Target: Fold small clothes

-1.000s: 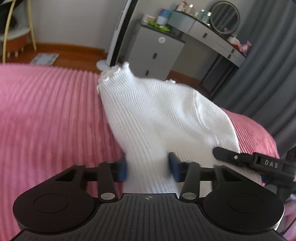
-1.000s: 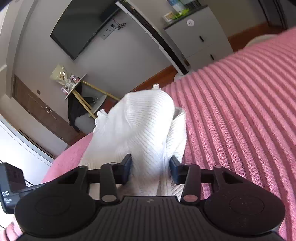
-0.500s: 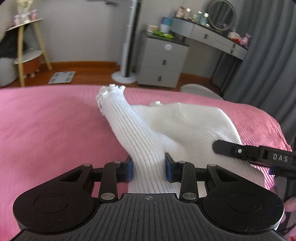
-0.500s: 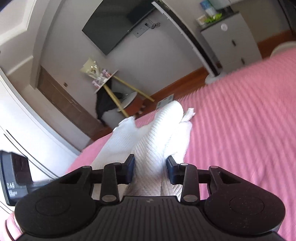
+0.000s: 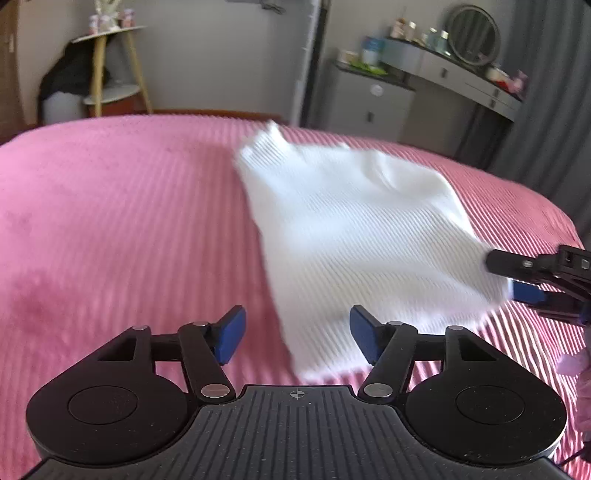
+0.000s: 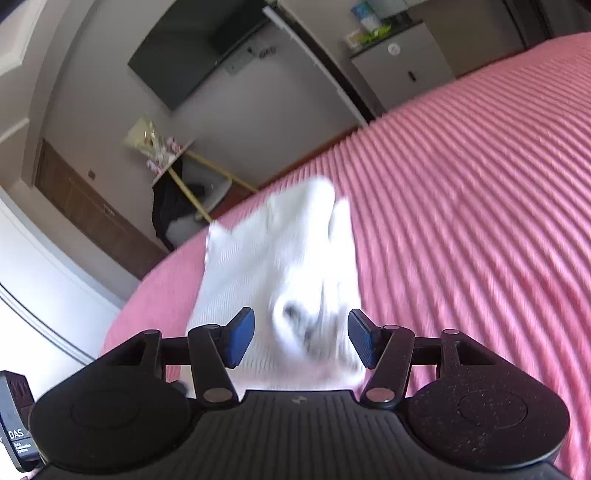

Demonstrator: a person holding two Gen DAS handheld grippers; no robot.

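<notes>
A small white ribbed knit garment (image 5: 354, 236) lies spread on the pink striped bedspread (image 5: 110, 229); it is motion-blurred. My left gripper (image 5: 295, 338) is open, its blue pads apart, with the garment's near corner lying between and just ahead of them. My right gripper (image 6: 300, 341) is open too, its pads either side of the garment's near edge (image 6: 280, 280) without pinching it. The right gripper also shows in the left wrist view (image 5: 532, 277) at the garment's right corner.
The bedspread (image 6: 461, 221) stretches wide on all sides. Beyond the bed stand a grey drawer cabinet (image 5: 369, 103), a vanity with a round mirror (image 5: 472, 33), a yellow-legged side table (image 5: 110, 70), a tower fan (image 5: 310, 62) and a wall TV (image 6: 192, 55).
Both grippers have opened and let go of the garment. It has dropped from a lifted, bunched hold and now lies flatter on the bed. Both cameras have tilted.
</notes>
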